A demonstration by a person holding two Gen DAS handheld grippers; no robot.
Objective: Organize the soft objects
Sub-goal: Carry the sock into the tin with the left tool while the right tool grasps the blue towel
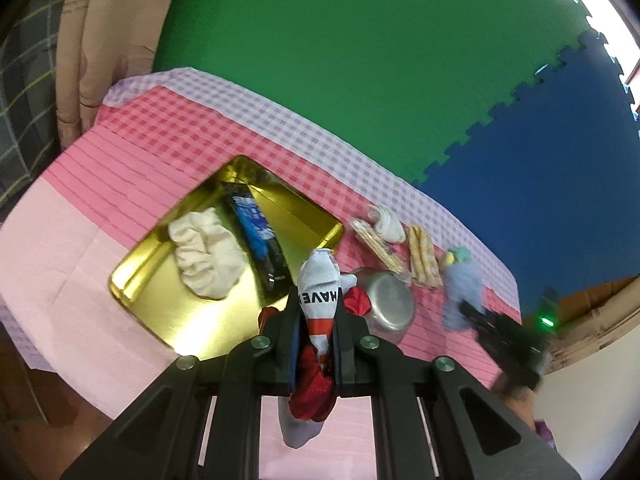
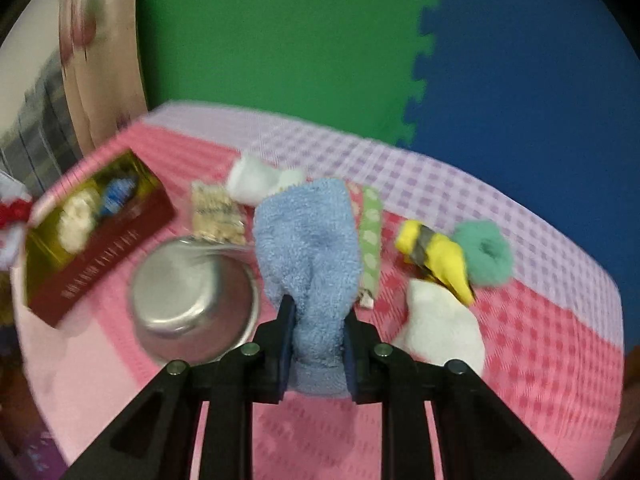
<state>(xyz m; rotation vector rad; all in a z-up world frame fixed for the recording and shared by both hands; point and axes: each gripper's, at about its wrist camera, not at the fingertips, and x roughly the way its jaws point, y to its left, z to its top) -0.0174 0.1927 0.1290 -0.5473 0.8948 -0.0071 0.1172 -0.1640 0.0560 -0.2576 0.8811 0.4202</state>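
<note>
My left gripper (image 1: 318, 308) is shut on a white and red sock (image 1: 318, 280) with black lettering, held just over the near corner of the gold tin box (image 1: 160, 312). A cream cloth (image 1: 206, 258) and a dark blue packet (image 1: 256, 236) lie in the tin. My right gripper (image 2: 318, 316) is shut on a fluffy light blue cloth (image 2: 308, 240), held above the pink checked tablecloth. Soft things lie to its right: a white sock (image 2: 440, 332), a yellow and grey sock (image 2: 436, 256) and a green scrunchie (image 2: 484, 258). Another white sock (image 2: 256, 178) lies further back.
A steel bowl (image 2: 192, 300) stands between the tin (image 2: 92, 280) and the blue cloth. A snack packet (image 2: 216, 216) and a green patterned strip (image 2: 370, 240) lie behind it. The table edge drops to green and blue foam floor mats (image 2: 280, 40).
</note>
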